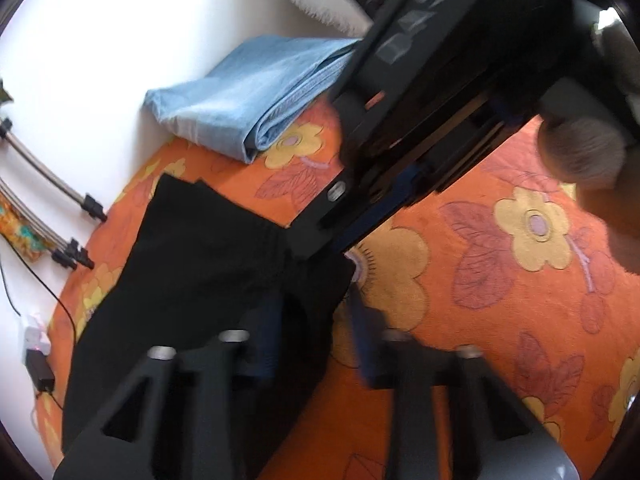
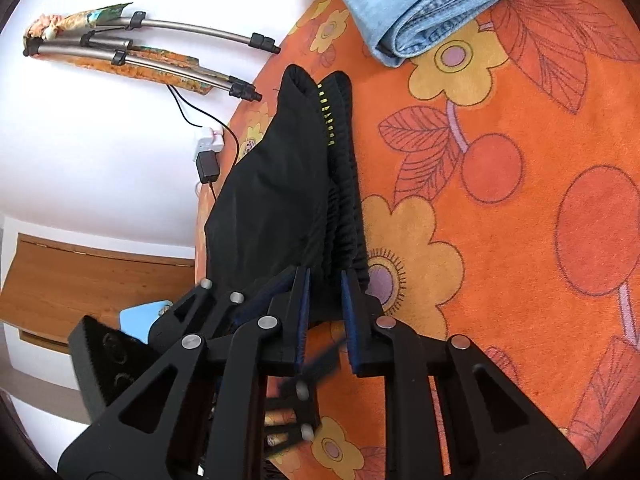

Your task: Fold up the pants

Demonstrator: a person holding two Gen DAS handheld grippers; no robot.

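Pants (image 2: 288,184) lie on rug (image 2: 520,240), near jeans (image 2: 420,4).

Matt black cloth pants (image 2: 280,200), fuzzy rug (image 2: 500,240)

Two fisheye views, each from a camera mounted on a handheld gripper, looking forward and steeply down along its fingers. The left wrist view sits close above an orange flowered rug (image 1: 500,280), with the left gripper (image 1: 316,344) at the bottom edge and the right gripper's body (image 1: 404,128) crossing from the top right. It faces black pants (image 1: 192,280) near the rug's left edge. The right wrist view looks from just behind the right gripper (image 2: 326,308), very near the pants' waistband. Both views share the pants, folded blue jeans (image 1: 248,96) at the rug's far edge, and the white floor (image 1: 100,60) beyond.
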